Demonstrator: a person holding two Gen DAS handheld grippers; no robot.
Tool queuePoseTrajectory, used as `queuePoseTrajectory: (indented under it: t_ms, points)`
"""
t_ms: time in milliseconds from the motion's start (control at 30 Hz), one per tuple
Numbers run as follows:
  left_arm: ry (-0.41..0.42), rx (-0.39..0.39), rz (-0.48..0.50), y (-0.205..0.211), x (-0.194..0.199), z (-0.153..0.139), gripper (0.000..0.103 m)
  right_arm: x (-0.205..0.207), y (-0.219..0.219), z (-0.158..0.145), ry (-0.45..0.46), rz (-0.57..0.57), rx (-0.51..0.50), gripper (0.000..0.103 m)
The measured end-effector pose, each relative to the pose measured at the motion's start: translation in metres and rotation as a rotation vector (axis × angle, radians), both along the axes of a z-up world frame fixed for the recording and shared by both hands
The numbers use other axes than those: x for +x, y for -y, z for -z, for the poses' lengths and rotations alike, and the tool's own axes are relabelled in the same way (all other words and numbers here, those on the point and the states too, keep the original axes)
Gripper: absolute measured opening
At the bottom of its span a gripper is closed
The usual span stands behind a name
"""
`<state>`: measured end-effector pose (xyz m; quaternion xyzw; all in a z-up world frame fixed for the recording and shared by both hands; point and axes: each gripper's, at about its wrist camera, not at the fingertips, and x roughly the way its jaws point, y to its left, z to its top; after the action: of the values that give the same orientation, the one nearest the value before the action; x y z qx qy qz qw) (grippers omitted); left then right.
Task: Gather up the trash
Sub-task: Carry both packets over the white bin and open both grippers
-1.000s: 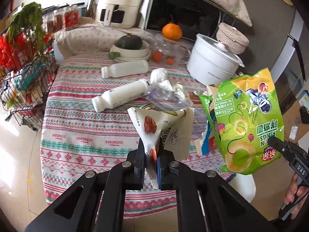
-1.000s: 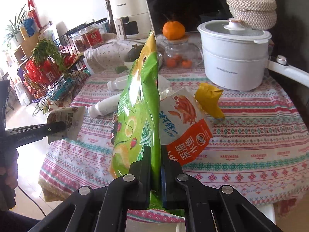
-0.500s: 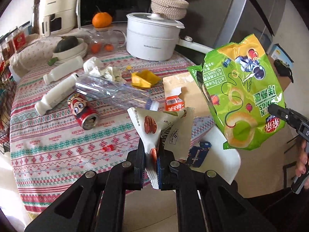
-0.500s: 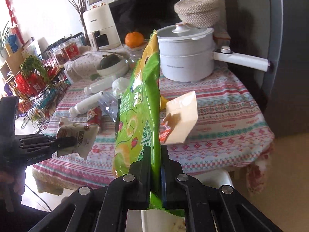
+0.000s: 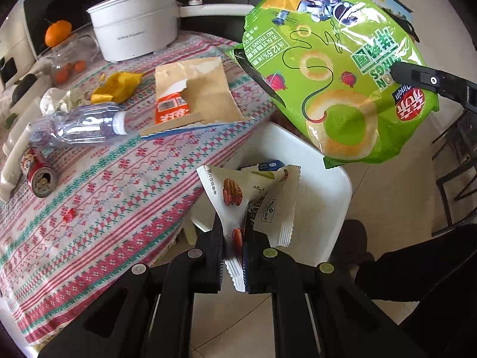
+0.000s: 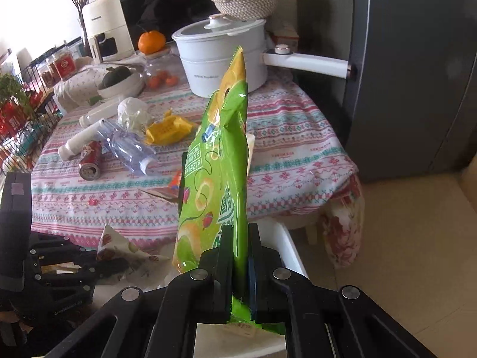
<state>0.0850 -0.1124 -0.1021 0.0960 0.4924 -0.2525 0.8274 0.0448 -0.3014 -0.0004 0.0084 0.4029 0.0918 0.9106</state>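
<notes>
My left gripper [image 5: 234,238] is shut on a white pecan snack wrapper [image 5: 250,197] and holds it over a white bin [image 5: 316,179] beside the table. My right gripper [image 6: 240,238] is shut on a green onion-rings chip bag [image 6: 220,161], also above the bin [image 6: 283,238]. The chip bag [image 5: 337,68] hangs at the upper right of the left wrist view. The pecan wrapper [image 6: 119,250] shows low left in the right wrist view, held by the left gripper [image 6: 98,268].
On the patterned tablecloth [image 5: 104,208] lie a torn brown-and-orange packet [image 5: 190,98], a crushed clear bottle [image 5: 77,125], a red can [image 5: 37,171], a yellow wrapper [image 5: 116,85] and crumpled tissue [image 5: 59,101]. A white pot [image 6: 220,53] stands at the back. A dark fridge [image 6: 417,74] is right.
Both grippers swung right and down from the table to above the white bin, each still holding its bag. The bin now fills the view below them.
</notes>
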Motion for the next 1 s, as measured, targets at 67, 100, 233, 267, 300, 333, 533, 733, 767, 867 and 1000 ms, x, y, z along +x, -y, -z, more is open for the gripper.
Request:
queuePoseTrajectory:
  t_ms: [67,100,233,267,300,333,533,733,767,867,1000]
  points:
    - [0.004,0.014,0.02,0.008,0.0,0.007,0.01,-0.006,0.003,0.006,-0.013,0.006,-0.027,0.006]
    - [0.007,0.021,0.029,0.012,0.0,0.011,0.01,-0.008,0.004,0.009,-0.02,0.006,-0.038,0.006]
    - [0.012,0.042,0.056,0.025,0.003,0.021,0.017,-0.015,0.013,0.022,-0.052,0.014,-0.064,0.006]
    - [0.007,0.043,0.06,0.026,0.003,0.023,0.018,-0.016,0.016,0.025,-0.06,0.018,-0.067,0.006]
    - [0.001,0.047,0.064,0.029,0.003,0.024,0.019,-0.017,0.019,0.027,-0.068,0.023,-0.07,0.006]
    - [-0.002,0.053,0.068,0.03,0.003,0.025,0.019,-0.019,0.022,0.029,-0.074,0.029,-0.072,0.006]
    - [-0.004,0.05,0.071,0.024,0.0,0.019,0.033,-0.022,0.036,0.035,-0.098,0.056,-0.071,0.006]
    - [0.029,0.036,0.045,0.008,-0.004,0.006,0.053,-0.018,0.03,0.045,-0.149,0.049,-0.091,0.007]
    - [0.037,0.037,0.039,0.006,-0.004,0.004,0.057,-0.018,0.028,0.048,-0.164,0.047,-0.099,0.007]
    - [0.051,0.036,0.009,-0.003,-0.003,-0.002,0.07,-0.014,0.022,0.057,-0.208,0.036,-0.125,0.007]
    - [0.046,0.025,-0.047,-0.019,0.001,-0.008,0.078,-0.011,0.016,0.067,-0.242,0.019,-0.137,0.008]
